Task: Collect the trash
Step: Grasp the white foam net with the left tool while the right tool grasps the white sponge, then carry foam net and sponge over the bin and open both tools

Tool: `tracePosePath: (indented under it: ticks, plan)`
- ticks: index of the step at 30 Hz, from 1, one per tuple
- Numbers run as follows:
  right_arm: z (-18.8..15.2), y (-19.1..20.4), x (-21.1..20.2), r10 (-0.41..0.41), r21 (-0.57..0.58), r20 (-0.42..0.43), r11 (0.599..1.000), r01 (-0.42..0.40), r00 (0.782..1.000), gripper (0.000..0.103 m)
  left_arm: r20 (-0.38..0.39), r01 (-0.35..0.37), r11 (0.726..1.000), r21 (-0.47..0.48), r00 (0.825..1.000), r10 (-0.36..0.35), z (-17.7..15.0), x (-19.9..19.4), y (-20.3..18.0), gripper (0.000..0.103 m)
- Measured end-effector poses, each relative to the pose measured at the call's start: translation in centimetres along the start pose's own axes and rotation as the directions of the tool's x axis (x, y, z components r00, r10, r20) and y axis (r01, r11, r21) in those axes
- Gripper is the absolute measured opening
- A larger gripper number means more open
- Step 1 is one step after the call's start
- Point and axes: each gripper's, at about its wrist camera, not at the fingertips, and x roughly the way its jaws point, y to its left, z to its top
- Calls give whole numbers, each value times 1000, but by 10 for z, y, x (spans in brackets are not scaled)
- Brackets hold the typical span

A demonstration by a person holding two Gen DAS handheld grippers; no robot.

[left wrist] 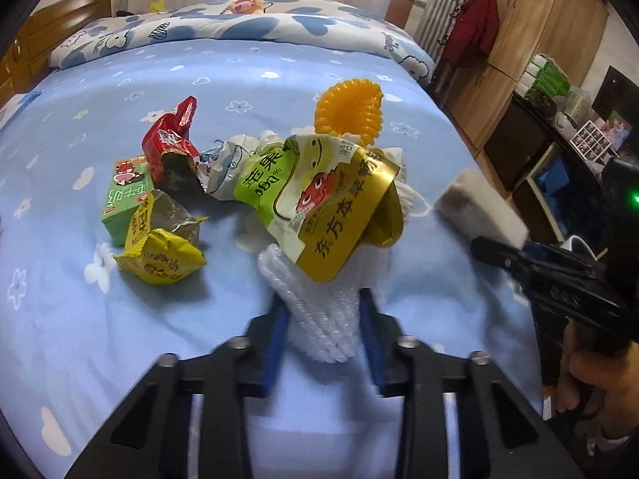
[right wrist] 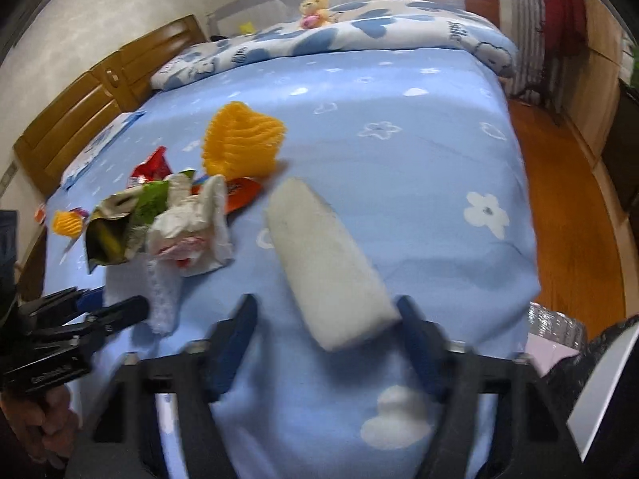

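trash sits heaped at eleven o'clock on the bed (left wrist: 120, 311), so we clamp our left claw (left wrist: 323, 315) on white foam netting (left wrist: 319, 311) while our right claw (right wrist: 323, 335) brackets a foam block (right wrist: 323, 263), contact unclear.

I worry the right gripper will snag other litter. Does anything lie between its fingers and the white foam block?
Nothing visible does. The white foam block already sits between the right gripper's fingers, its near end against one blue pad; the crumpled tissue and wrappers lie off to the side.
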Motion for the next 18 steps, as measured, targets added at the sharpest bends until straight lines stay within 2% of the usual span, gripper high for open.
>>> tracePosePath:
  ticks: [1,4,9,18]
  plan:
    - [-1,-2,-2,-15,11,3,1000,15,1000,36,4,5,1000,-4,1000,-5,-1,-4,2,25]
    - [-6,-11,-16,38,91,29,995,-41,999,35,19,35,999,-15,999,-35,-6,-18,7,23]
    - [-18,1,-50,74,116,89,990,-84,993,34,25,85,996,14,996,-85,-20,-43,7,23]
    - [-57,30,-94,90,145,123,984,-107,988,34,15,118,991,67,993,-119,-49,-81,-4,23]
